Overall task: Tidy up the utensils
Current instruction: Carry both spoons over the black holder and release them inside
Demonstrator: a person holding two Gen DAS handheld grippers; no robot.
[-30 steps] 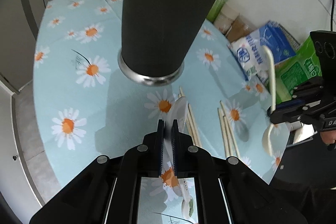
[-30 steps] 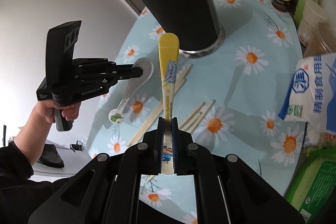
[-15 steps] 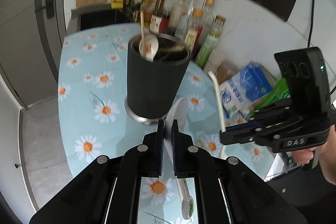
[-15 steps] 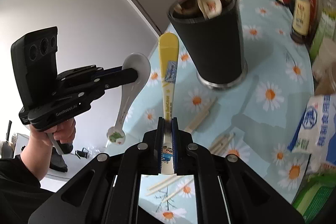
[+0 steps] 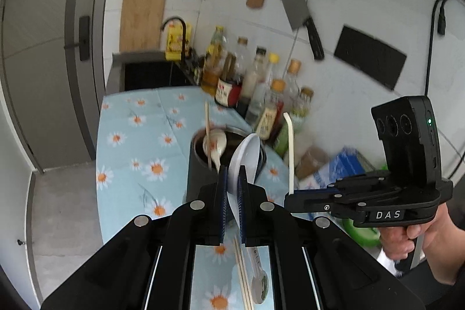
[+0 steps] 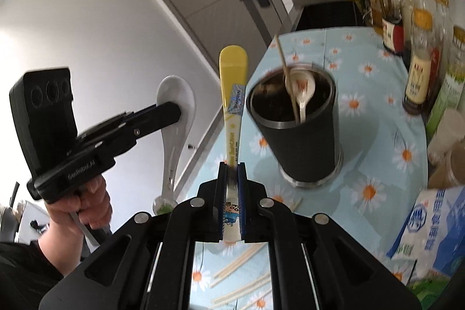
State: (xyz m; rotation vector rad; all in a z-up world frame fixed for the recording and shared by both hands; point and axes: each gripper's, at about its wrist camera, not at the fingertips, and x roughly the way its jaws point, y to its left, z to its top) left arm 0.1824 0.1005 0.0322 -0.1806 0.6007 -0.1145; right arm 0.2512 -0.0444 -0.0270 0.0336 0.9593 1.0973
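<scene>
- The left gripper (image 5: 231,188) is clamped on the bowl of a white ceramic spoon (image 5: 245,156), handle hanging down, held up in front of the black utensil cup (image 6: 296,132).
- The right gripper (image 6: 231,185) is squeezed tight on a yellow-topped spoon (image 6: 232,95), its yellow end pointing up and away, left of the cup.
- The cup stands upright on the daisy tablecloth (image 6: 375,89), already holding a ceramic spoon (image 6: 303,90) and a chopstick (image 6: 286,74).
- To do this step well, each spoon probably wants carrying over the cup's open mouth and tipping handle-down before release; one hand at a time looks safer, since the two tools sit close.
- The leaning chopstick could snag an incoming spoon, so aiming for the free side of the rim seems wise.
- The right wrist view shows the cup's inside and the loose chopsticks (image 6: 241,269) on the cloth yet to be gathered.
- The left wrist view gives the right-hand tool from the side, its spoon seen edge-on, plus the bottles (image 5: 267,95) behind the cup.
</scene>
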